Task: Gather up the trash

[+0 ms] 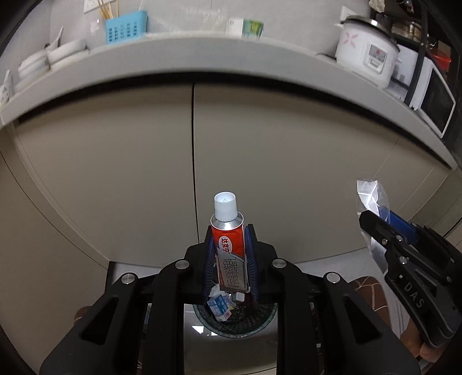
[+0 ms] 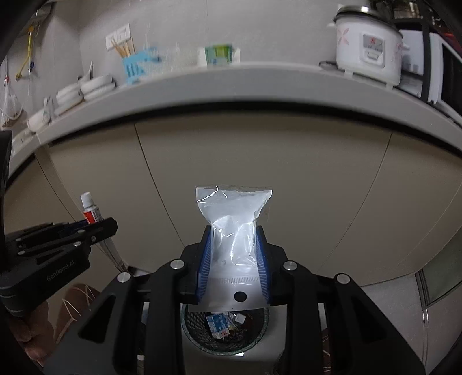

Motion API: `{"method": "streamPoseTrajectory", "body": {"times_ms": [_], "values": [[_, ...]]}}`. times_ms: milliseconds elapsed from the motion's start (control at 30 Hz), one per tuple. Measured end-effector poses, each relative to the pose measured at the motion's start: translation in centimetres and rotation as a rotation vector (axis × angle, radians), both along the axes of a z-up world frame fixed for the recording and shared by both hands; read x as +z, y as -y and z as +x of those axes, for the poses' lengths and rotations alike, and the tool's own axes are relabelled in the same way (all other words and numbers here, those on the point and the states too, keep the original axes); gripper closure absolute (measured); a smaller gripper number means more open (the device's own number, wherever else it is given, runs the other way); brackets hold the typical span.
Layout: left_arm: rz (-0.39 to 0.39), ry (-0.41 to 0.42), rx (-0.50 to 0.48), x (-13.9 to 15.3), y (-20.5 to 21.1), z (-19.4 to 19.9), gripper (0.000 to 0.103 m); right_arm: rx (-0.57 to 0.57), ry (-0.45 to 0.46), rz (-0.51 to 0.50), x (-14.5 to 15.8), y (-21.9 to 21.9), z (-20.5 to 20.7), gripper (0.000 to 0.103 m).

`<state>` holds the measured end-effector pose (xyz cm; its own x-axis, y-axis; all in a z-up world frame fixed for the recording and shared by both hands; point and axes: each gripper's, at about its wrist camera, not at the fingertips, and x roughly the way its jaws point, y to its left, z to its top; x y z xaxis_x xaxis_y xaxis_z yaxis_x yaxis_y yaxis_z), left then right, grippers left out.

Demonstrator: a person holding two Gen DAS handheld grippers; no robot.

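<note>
My left gripper (image 1: 229, 230) is shut on a red and silver tube (image 1: 229, 248) with a white cap, which stands up between the blue pads. My right gripper (image 2: 233, 230) is shut on a clear plastic bag (image 2: 233, 213) of white stuff. Below both, on the floor, stands a dark mesh trash bin (image 1: 260, 320), also seen in the right wrist view (image 2: 193, 326), holding a blue and white carton (image 2: 218, 324) and other scraps. The right gripper with its bag (image 1: 372, 199) shows at the right of the left wrist view; the left gripper with its tube (image 2: 91, 212) shows at the left of the right wrist view.
Beige cabinet doors (image 1: 115, 187) face me under a grey counter edge (image 1: 202, 57). On the counter stand a white rice cooker (image 1: 366, 52), a blue basket (image 1: 125, 26), stacked white bowls (image 1: 57, 54) and a microwave (image 1: 433, 95). A person's hand (image 2: 26, 334) holds the left gripper.
</note>
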<state>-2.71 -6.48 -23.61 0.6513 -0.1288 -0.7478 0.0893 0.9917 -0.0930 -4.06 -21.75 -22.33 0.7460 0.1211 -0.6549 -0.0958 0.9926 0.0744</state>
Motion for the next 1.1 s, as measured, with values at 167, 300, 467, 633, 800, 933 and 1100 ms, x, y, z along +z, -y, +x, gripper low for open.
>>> {"method": "streamPoseTrajectory", "body": {"times_ms": [167, 300, 467, 633, 800, 933, 1100], "values": [[-0.003, -0.029, 0.007, -4.0, 0.0, 0.8, 0.083, -0.012, -0.065, -0.015, -5.0, -0.5, 1.2, 0.076], [0.005, -0.068, 0.016, -7.4, 0.0, 1.6, 0.083, -0.026, -0.116, -0.040, -8.6, -0.9, 2.1, 0.076], [0.010, -0.137, 0.022, -12.2, 0.4, 3.5, 0.083, -0.055, -0.195, -0.040, -13.0, -0.8, 3.7, 0.076], [0.019, -0.207, 0.017, -17.5, 1.1, 5.1, 0.083, -0.079, -0.288, -0.040, -18.1, -0.3, 5.0, 0.076], [0.028, -0.285, 0.002, -22.8, 1.7, 6.4, 0.083, -0.088, -0.408, -0.042, -23.2, 0.0, 6.3, 0.076], [0.025, -0.331, -0.018, -26.2, 1.9, 7.2, 0.083, -0.100, -0.465, -0.045, -26.2, 0.3, 7.6, 0.076], [0.016, -0.406, -0.017, -30.2, 1.6, 7.8, 0.083, -0.106, -0.565, -0.036, -30.2, 0.6, 8.6, 0.076]]}}
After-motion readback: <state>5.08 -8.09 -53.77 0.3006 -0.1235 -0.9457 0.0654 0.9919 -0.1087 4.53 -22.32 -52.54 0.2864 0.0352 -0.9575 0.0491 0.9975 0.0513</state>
